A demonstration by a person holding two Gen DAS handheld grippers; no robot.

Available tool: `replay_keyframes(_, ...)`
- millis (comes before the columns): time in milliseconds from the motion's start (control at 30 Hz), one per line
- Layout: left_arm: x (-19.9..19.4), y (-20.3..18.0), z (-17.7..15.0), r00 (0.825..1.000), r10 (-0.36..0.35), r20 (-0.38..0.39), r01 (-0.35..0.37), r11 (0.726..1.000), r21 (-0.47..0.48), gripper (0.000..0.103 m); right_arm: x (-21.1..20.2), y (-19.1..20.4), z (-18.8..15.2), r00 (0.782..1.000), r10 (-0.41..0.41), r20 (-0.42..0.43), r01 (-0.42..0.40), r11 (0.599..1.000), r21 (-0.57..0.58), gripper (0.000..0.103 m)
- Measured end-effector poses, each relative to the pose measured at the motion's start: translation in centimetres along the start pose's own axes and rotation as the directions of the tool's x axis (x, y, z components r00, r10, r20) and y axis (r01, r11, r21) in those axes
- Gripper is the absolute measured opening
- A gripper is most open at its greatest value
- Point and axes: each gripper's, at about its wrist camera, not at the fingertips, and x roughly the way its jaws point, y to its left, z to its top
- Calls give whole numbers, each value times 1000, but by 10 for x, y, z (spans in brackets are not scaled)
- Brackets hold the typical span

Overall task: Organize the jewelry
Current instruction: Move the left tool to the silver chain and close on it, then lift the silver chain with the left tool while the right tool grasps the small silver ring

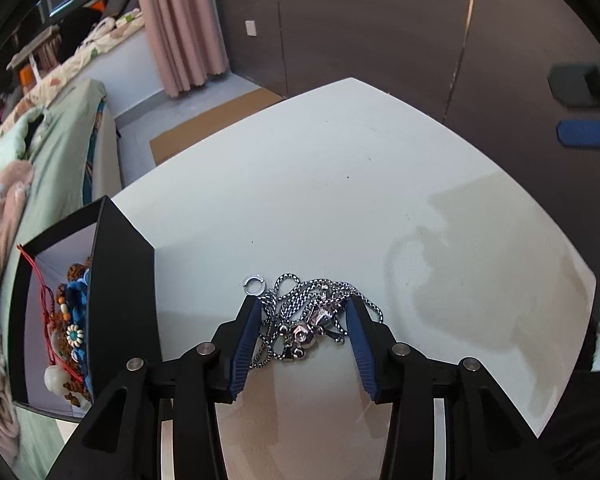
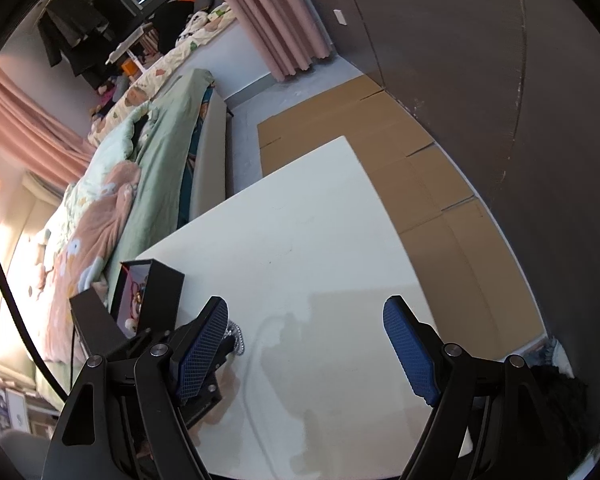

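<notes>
A tangled silver chain necklace (image 1: 308, 318) with a metal pendant lies on the white table (image 1: 340, 184). My left gripper (image 1: 303, 303) is open and low over it, one blue pad on each side of the heap, and a loop of chain reaches past the right pad. A small silver ring (image 1: 255, 283) lies just beyond the left fingertip. Left of it stands an open black box (image 1: 120, 280) holding beaded pieces and a red cord (image 1: 66, 320). My right gripper (image 2: 305, 304) hangs open above bare table with nothing between its fingers. A bit of the chain (image 2: 236, 338) shows beside its left pad.
The black box (image 2: 166, 288) sits at the table's left edge, next to a bed with green and pink bedding (image 2: 112, 208). Flattened cardboard (image 2: 420, 168) covers the floor beyond the table's far and right edges. A pink curtain (image 1: 180, 24) and a dark wall stand behind.
</notes>
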Motion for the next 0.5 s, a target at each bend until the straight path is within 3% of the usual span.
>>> replay_keyframes(33, 0, 1, 0, 1000, -4, 5, 4, 1000, -9, 45, 1, 2, 0, 1000, -3, -3, 3, 1000, -7, 81)
replay_keyframes(133, 0, 6, 1, 1000, -27, 6, 28, 999, -42, 21, 5, 6, -1, 1000, -9, -12, 9, 1000, -17, 81)
replay_keyframes(233, -2, 19, 1, 996, -85, -19, 82, 990, -116, 17, 9, 8, 0, 1000, -8, -20, 7, 1000, -10, 81)
replay_keyframes(333, -14, 30, -2, 994, -109, 0, 108, 980, -169, 4, 13, 11, 0, 1000, 0, -24, 0, 1000, 0, 81)
replay_keyframes(500, -43, 41, -1, 990, -114, 84, 129, 971, -203, 4, 23, 24, -2, 999, 4, -45, -5, 1000, -11, 81)
